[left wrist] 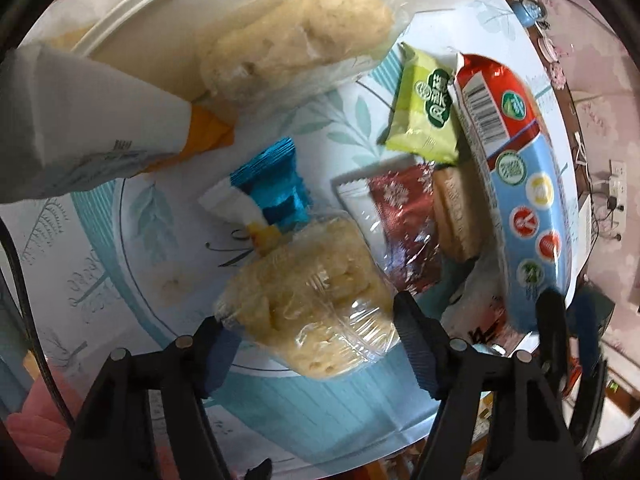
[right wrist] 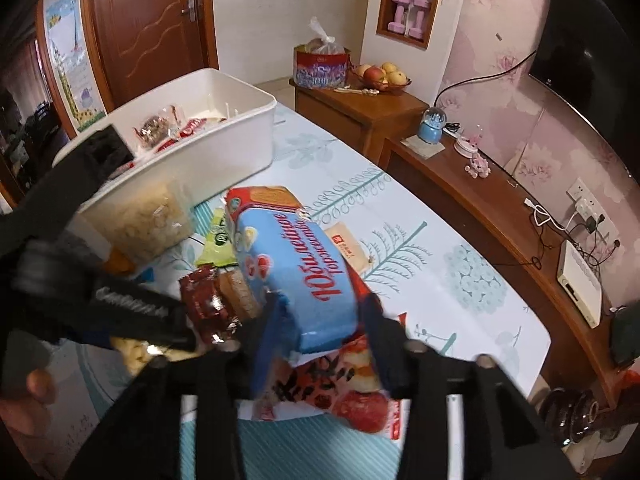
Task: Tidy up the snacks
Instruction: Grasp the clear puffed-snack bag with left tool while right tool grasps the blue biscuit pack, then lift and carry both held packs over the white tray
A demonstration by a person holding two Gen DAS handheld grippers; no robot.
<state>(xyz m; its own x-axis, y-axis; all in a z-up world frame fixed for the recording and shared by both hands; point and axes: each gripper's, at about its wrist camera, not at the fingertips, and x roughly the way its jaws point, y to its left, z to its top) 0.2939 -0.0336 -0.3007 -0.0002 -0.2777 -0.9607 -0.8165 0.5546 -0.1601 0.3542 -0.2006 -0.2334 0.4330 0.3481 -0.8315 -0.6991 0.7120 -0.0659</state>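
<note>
My left gripper (left wrist: 308,320) points down at the tablecloth, with its pads against both sides of a clear-wrapped yellow cake (left wrist: 312,300). The right gripper (right wrist: 324,320) clasps the near end of a blue and red biscuit pack (right wrist: 292,276), which is tilted above the other snacks; this pack (left wrist: 516,184) also runs down the right of the left wrist view. Around them lie a green packet (left wrist: 424,108), a red snowflake-wrapped biscuit (left wrist: 404,224) and a small blue foil packet (left wrist: 272,184). The white bin (right wrist: 240,120) stands behind, with snacks inside.
A big clear-wrapped bread (left wrist: 300,32) leans on the bin wall (left wrist: 160,4). A white and orange packet (left wrist: 80,120) lies at the left, and a red strawberry pack (right wrist: 344,396) sits under the right gripper. A wooden sideboard (right wrist: 480,200) runs along the table's right edge.
</note>
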